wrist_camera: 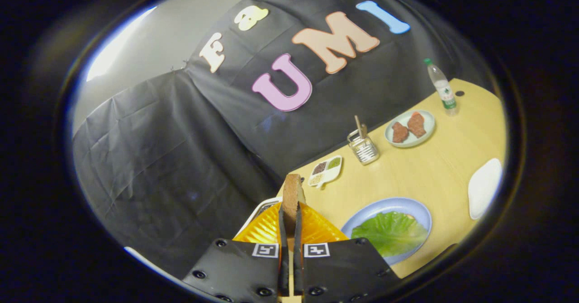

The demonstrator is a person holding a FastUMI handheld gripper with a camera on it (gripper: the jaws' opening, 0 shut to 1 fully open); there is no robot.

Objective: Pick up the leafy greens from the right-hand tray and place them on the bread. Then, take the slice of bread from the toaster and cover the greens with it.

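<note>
Two fingers of my gripper (290,217) pinch the bread (292,190) edgewise, upright, lifted so it can cap the greens (390,231) on the plate (420,212).

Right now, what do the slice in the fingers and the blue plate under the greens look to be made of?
The gripper is shut on the bread slice: matte, brown, with a rough, porous edge, like toasted bread, though it could be a foam prop. The blue plate looks like glazed ceramic or hard plastic: smooth, with a soft sheen on its rim. The leafy greens lie veined and flat, possibly plastic.
</note>
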